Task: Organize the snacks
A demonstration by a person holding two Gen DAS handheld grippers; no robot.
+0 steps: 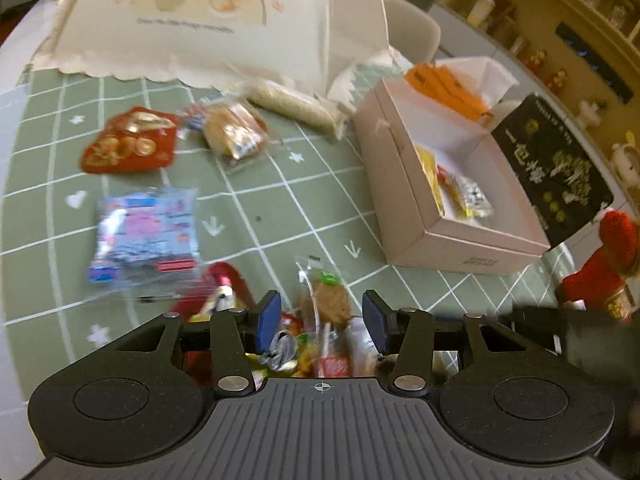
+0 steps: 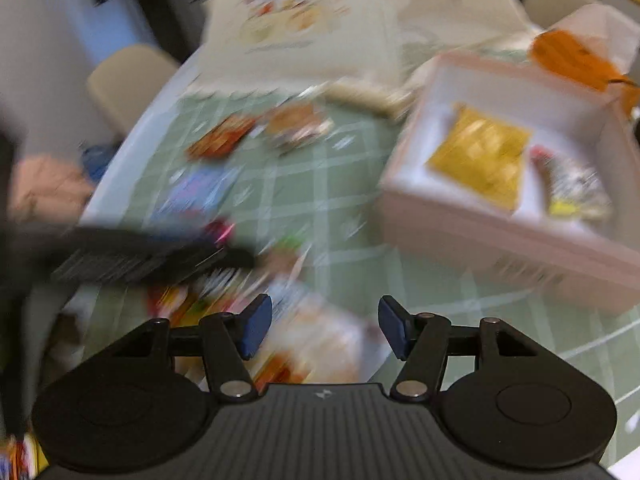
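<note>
1. While both views are smeared, the right wrist view more so, we can make out a table [image 1: 280, 184] under a green cloth with a white grid, strewn with snacks.
2. We see our left gripper [image 1: 322, 322] with its blue pads spread apart, hanging over a heap of small packets [image 1: 320, 344] at the near edge; the pads do not appear to press on any of them, so we hold nothing there.
3. We see our right gripper [image 2: 325, 326] likewise parted, above a blurred pale packet [image 2: 320, 340]; whether it touches the wrapper we cannot tell, but nothing is clamped between the pads.
4. We find a shallow pink box [image 1: 404, 184] open on the right of the table, with a yellow packet [image 1: 430, 172] and a silver-and-yellow packet [image 1: 470, 196] lying inside it, side by side.
5. Loose on the cloth to the left we count a red packet [image 1: 128, 140], a clear-wrapped bun [image 1: 234, 132], a long pale roll [image 1: 296, 106] and a blue-and-pink packet [image 1: 146, 232], all apart from the box.
6. Behind them stands a cream food cover [image 1: 208, 16] with a scalloped edge.
7. Beside the box's far side we see a black carton [image 1: 556, 168] leaning, and orange sachets [image 1: 448, 84] beyond it.
8. In the right wrist view, a dark blurred shape, the left gripper [image 2: 152, 256], crosses the left side.
</note>
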